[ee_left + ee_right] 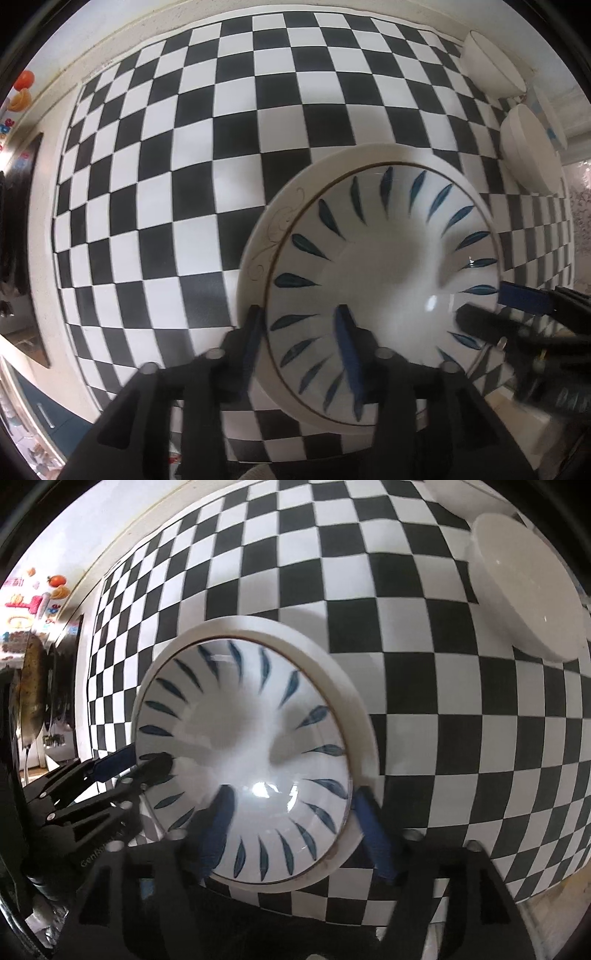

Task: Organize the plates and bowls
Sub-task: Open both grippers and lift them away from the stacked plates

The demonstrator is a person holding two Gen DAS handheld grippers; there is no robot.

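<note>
- The blue-leaf bowl sits inside a white plate on the checkered surface, towards its near edge.
- The left tool straddles the bowl's near-left rim with its jaws parted: one blue pad lies inside the bowl and the other outside, by the plate's rim. Neither seems to press on the wall, though blur hides the contact.
- The right tool stands wide on the opposite side, one pad over the bowl's inside and one beyond the plate's rim. It holds nothing.
- The step in hand looks like letting go of the bowl after nesting it. To do it well, lift both tools straight up so that no pad drags the rim and tips the bowl or slides the plate.
- Keep the inner pads clear of the glazed wall as they rise, for it looks slippery.
- The near edge of the surface lies just behind the stack, so any nudge should go away from it.
- Two plain white bowls stand at the far right, well apart from the stack, near that edge.
- The wide checkered middle and left are bare, which leaves good room to travel.
- A dark framed panel borders the left side, so keep swings short there.
</note>
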